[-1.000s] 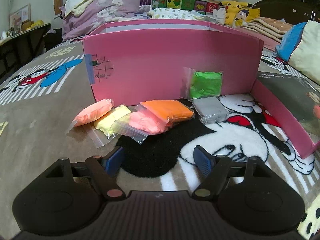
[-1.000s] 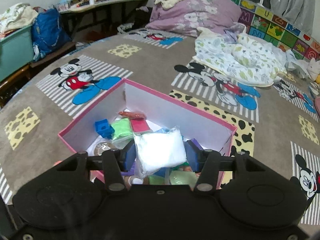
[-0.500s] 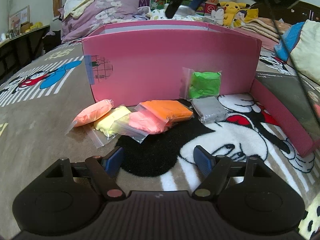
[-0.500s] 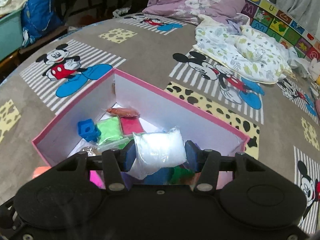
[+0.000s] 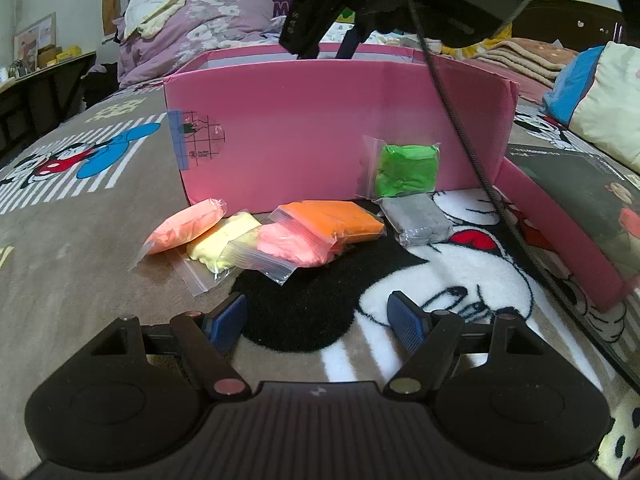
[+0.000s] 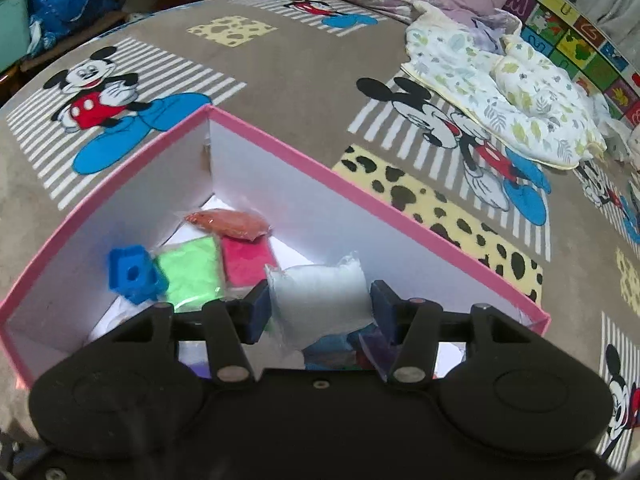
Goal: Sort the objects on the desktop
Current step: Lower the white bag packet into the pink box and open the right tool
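My right gripper (image 6: 319, 306) is shut on a white clay bag (image 6: 320, 300), held over the open pink box (image 6: 280, 148). Inside the box lie a blue cube (image 6: 134, 276), a green bag (image 6: 190, 270), a magenta bag (image 6: 246, 258), an orange-red bag (image 6: 230, 222) and more bags hidden under the gripper. My left gripper (image 5: 318, 318) stands open low over the blanket, with nothing between its fingers. In front of it, by the pink box wall (image 5: 312, 128), lie salmon (image 5: 186, 226), yellow (image 5: 222, 242), pink (image 5: 292, 246), orange (image 5: 334, 218), grey (image 5: 418, 218) and green (image 5: 406, 170) clay bags.
The box lid (image 5: 560, 232) lies to the right of the bags. The right gripper's body and a cable (image 5: 460, 128) hang above the box in the left wrist view. A folded leaf-print blanket (image 6: 500, 92) lies beyond the box; pillows and bedding (image 5: 200, 28) edge the bed.
My right gripper has come forward and down over the box with the white bag, so the box interior looks larger. It now looms above the box in the left wrist view. The left gripper stayed put.
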